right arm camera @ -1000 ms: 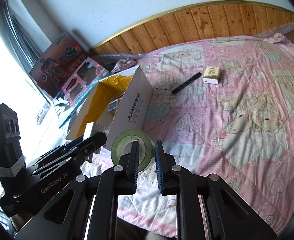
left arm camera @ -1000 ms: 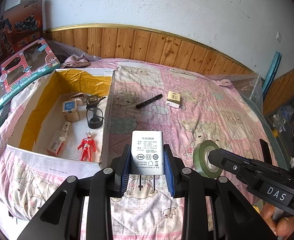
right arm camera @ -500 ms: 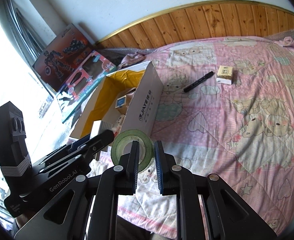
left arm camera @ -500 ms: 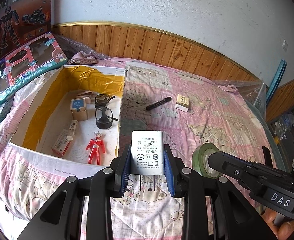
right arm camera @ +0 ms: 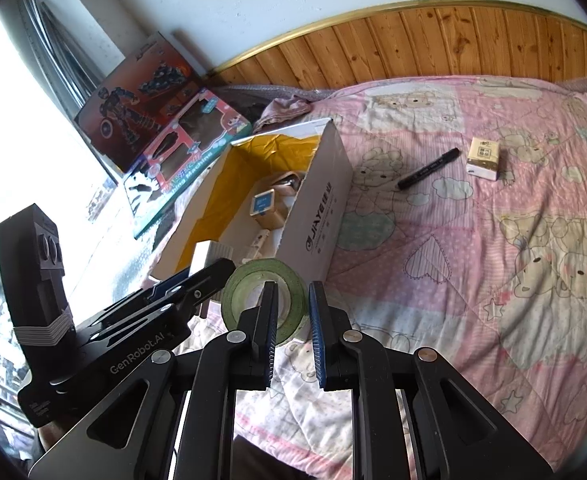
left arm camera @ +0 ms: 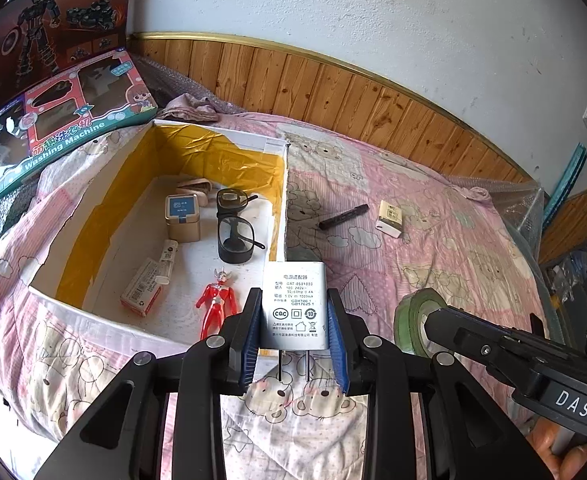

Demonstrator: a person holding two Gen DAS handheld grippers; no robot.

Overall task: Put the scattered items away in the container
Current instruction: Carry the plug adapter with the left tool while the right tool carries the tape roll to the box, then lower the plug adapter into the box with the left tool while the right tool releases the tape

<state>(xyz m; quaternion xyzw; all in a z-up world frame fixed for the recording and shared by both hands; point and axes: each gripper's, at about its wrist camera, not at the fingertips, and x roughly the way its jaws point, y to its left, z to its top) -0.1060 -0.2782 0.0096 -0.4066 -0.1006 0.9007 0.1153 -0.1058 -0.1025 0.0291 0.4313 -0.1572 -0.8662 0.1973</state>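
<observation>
I'm holding the white power adapter point(left arm camera: 294, 305) pinched between the pads of my left hand-held gripper point(left arm camera: 294, 340), label up, prongs pointing back at the camera. Over the last second it has been sliding left in the left wrist view: the box point(left arm camera: 155, 322) now fills more of the left-centre frame, and the adapter is sitting just over the box's right wall near the lower corner, not yet over the floor. Grip looks unchanged.

My right hand-held gripper point(right arm camera: 290, 320) is pinching the green tape roll point(right arm camera: 253, 292) by its rim, roll standing on edge, low centre of the right wrist view. It has also been drifting toward the box; the box's printed side wall has come nearer and is now just behind the roll.

So both loads are travelling to the container; I judge the release step is next, adapter first since it's closer to the opening.

Already in the box: red figure point(left arm camera: 215, 300), glasses point(left arm camera: 233, 226), small tin point(left arm camera: 182, 218), a red-and-white packet point(left arm camera: 141, 294), a white tube point(left arm camera: 167, 256).

Still out on the pink bed quilt point(left arm camera: 433, 248), right of the box: black marker point(left arm camera: 343, 217) and small cream packet point(left arm camera: 390, 219), near each other. These two are left after this drop.

Risk: adapter clipping the box wall if I let go too early.
</observation>
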